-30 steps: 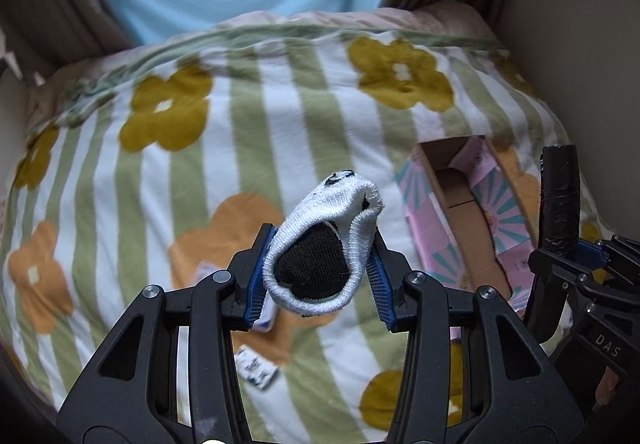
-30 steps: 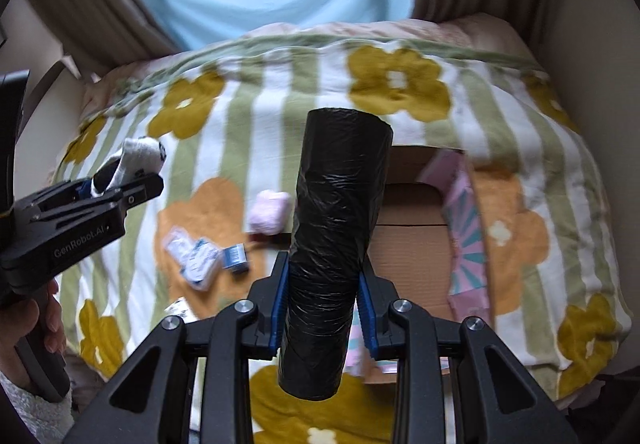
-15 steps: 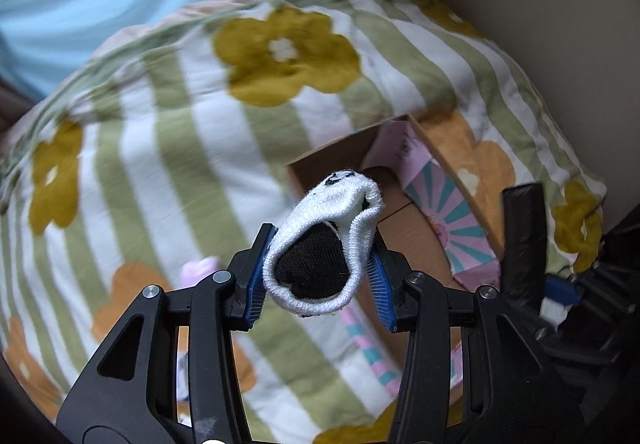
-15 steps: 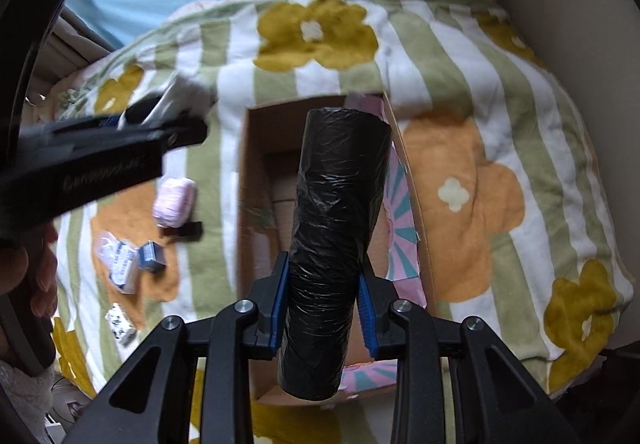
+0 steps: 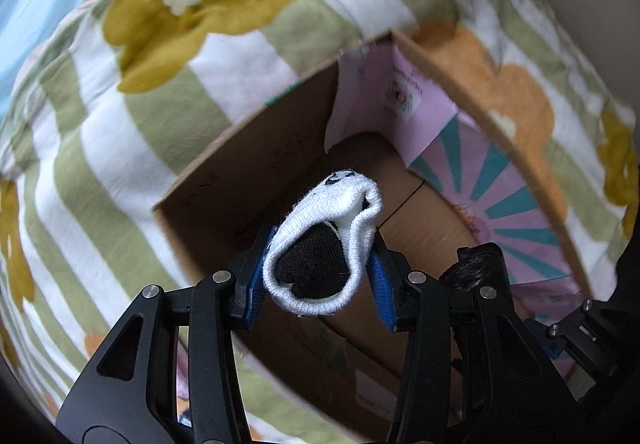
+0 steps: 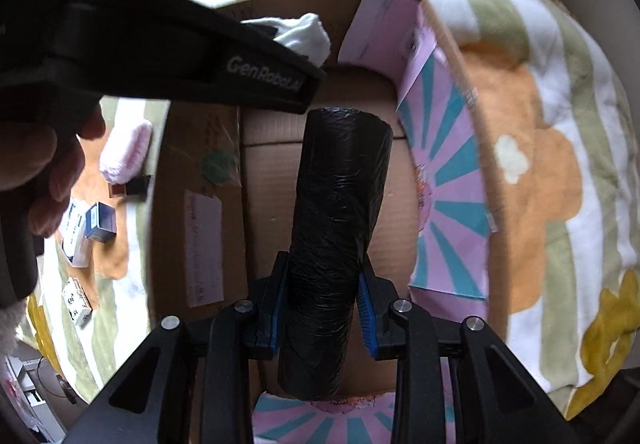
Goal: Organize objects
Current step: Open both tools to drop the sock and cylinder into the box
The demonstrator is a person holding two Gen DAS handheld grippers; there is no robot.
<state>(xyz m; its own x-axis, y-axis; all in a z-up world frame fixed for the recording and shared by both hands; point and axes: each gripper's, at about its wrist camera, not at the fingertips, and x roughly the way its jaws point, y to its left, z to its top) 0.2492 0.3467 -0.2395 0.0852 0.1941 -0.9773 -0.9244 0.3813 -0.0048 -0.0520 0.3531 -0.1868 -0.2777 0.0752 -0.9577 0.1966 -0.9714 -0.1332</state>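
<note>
My left gripper (image 5: pixel 322 280) is shut on a rolled white sock with a black inside (image 5: pixel 324 240) and holds it over the open cardboard box (image 5: pixel 224 184). The sock also shows in the right wrist view (image 6: pixel 306 34). My right gripper (image 6: pixel 322 314) is shut on a black plastic roll (image 6: pixel 338 228), held over the box floor (image 6: pixel 268 180). The roll's tip shows in the left wrist view (image 5: pixel 476 264), to the right of the sock. The left gripper body (image 6: pixel 180 52) crosses above the roll in the right wrist view.
The box has pink and teal patterned flaps (image 6: pixel 444 180) and lies on a striped flowered blanket (image 5: pixel 120 92). Left of the box lie a pink sock roll (image 6: pixel 126 152), small blue and white packets (image 6: pixel 90 228) and a white packet (image 6: pixel 76 300).
Both grippers have moved forward and down from beside the box to over its opening, each still holding its object. The box now fills both views.
</note>
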